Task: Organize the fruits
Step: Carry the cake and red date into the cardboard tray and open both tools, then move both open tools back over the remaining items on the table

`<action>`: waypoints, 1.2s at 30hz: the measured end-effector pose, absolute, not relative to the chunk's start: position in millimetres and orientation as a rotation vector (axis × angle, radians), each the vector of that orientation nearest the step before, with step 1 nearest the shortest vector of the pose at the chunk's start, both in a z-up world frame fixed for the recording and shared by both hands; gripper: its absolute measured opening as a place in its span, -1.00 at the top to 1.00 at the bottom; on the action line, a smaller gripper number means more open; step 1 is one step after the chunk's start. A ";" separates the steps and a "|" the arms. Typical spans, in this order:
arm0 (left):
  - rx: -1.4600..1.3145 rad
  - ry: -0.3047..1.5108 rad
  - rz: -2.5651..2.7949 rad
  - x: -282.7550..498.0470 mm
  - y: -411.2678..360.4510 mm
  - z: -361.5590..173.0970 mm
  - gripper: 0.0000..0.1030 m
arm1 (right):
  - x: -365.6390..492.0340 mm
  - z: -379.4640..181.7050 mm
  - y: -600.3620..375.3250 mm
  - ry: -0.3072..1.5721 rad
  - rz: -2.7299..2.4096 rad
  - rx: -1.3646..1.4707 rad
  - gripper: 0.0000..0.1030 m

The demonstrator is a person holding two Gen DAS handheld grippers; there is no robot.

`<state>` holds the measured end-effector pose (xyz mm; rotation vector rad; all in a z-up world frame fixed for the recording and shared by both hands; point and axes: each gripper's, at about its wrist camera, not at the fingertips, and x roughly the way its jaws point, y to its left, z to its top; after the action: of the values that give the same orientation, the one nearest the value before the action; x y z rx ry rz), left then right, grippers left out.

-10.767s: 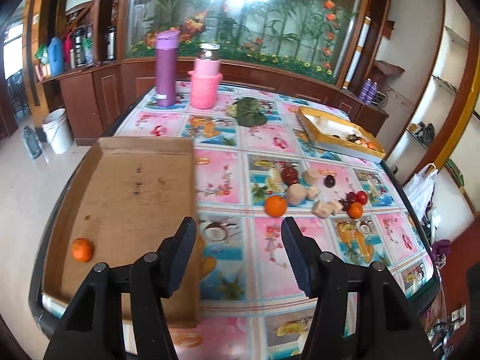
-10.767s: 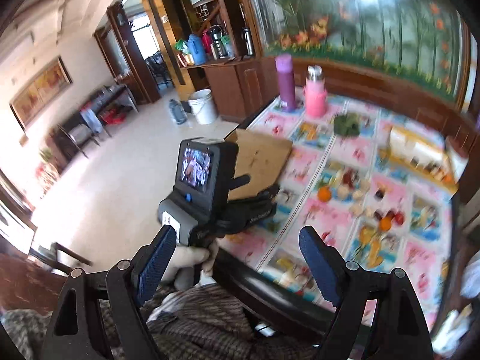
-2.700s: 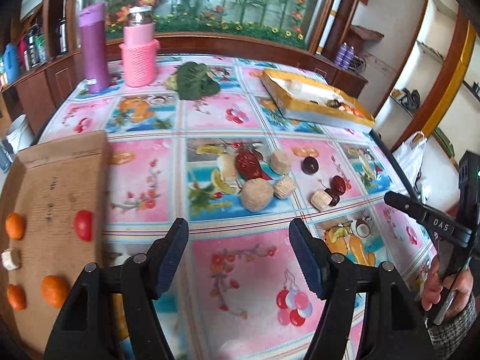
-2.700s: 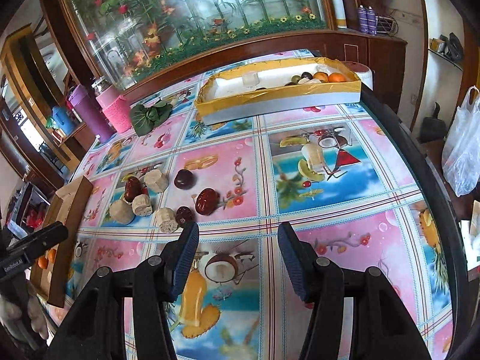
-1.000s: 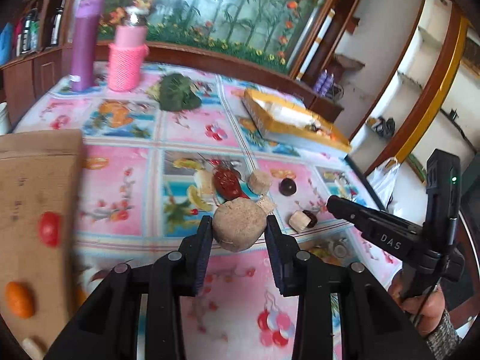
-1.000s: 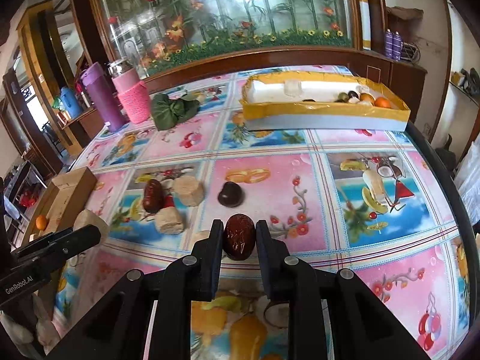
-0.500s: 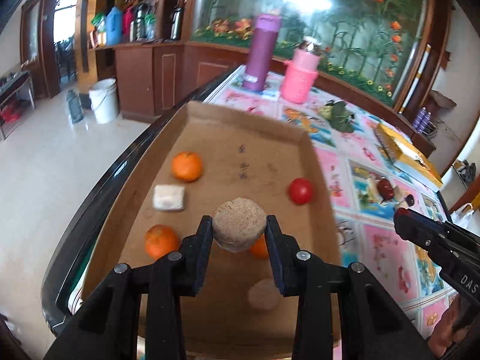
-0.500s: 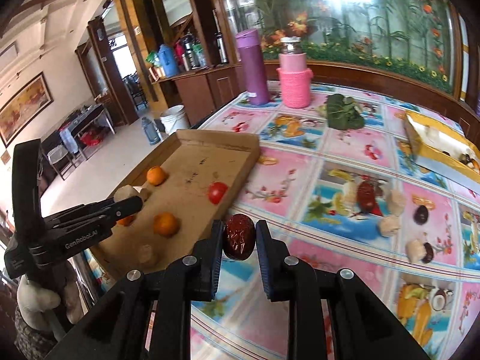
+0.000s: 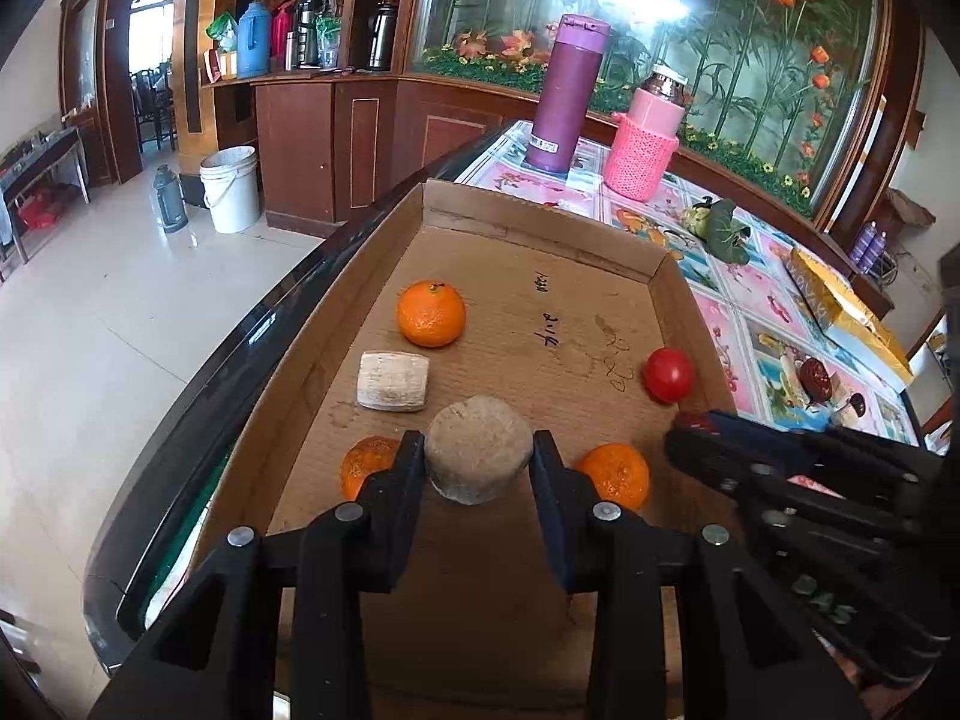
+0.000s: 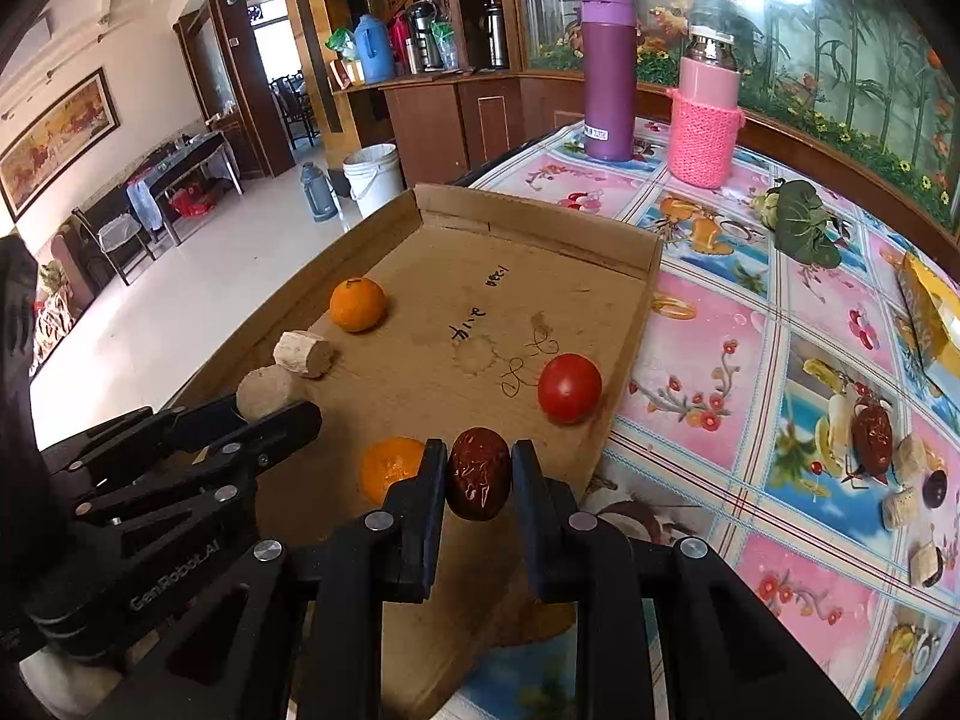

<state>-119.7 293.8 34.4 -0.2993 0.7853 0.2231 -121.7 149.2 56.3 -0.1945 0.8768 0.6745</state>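
My left gripper (image 9: 477, 459) is shut on a round tan fruit (image 9: 479, 447) and holds it over the middle of the cardboard tray (image 9: 540, 240). My right gripper (image 10: 478, 477) is shut on a dark red date (image 10: 478, 474) over the tray's near right part (image 10: 528, 210). In the tray lie an orange (image 9: 431, 313), a pale cut chunk (image 9: 393, 381), a red tomato (image 9: 668, 375) and two more oranges (image 9: 615, 474) beside my left fingers. The right gripper shows at the right of the left wrist view (image 9: 690, 423).
A purple flask (image 10: 609, 75) and a pink knit-covered bottle (image 10: 703, 132) stand behind the tray. A green leafy bundle (image 10: 801, 222), a yellow box (image 9: 840, 306) and several loose fruits (image 10: 873, 432) lie on the patterned tablecloth to the right. The table edge and floor are left.
Both grippers have come lower and closer over the tray, each still holding its fruit. The right gripper has moved from the tray's right edge to over its floor.
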 end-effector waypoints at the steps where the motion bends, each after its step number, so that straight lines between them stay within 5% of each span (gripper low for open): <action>1: -0.311 0.783 0.218 -120.4 295.9 34.7 0.33 | -119.4 53.9 152.0 0.885 0.671 -0.198 0.53; 21: -0.415 0.658 0.222 -146.1 300.5 81.7 -0.07 | -126.1 68.0 132.0 0.871 0.687 -0.100 0.43; 36: -0.264 0.718 0.016 -118.6 194.7 92.5 -0.24 | -121.4 62.6 -97.1 0.896 0.342 0.048 0.31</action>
<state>-118.6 194.7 92.5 -0.2644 0.7176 0.0155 -121.4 -97.1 62.6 0.0484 0.8957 0.3415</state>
